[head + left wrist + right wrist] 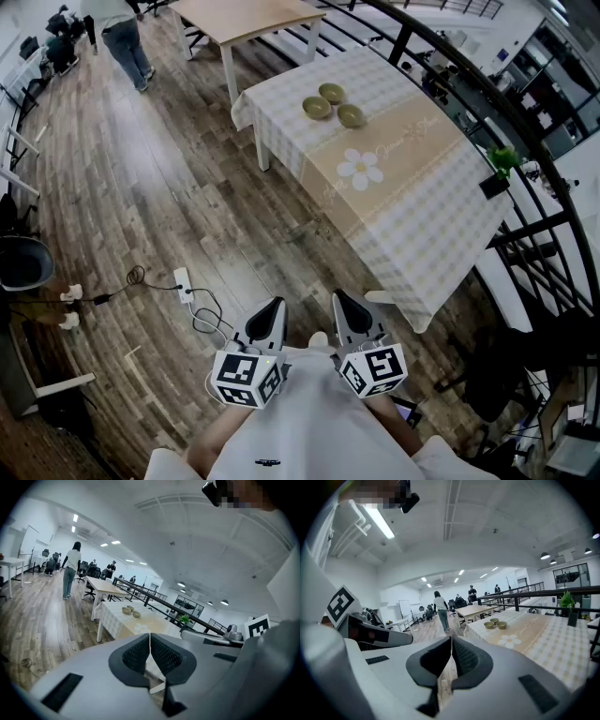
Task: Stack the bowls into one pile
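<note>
Left tongs [270, 317] and right tongs [349, 314] closed, empty, held at my waist, since nothing is in reach. Three bowls [317, 108] sit unstacked, well off on the desk [422, 225].

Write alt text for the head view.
Three green bowls sit unstacked in a cluster on a checked-cloth table across the wood floor. The left claw and right claw are shut and empty, near the camera, far from the bowls.
</note>
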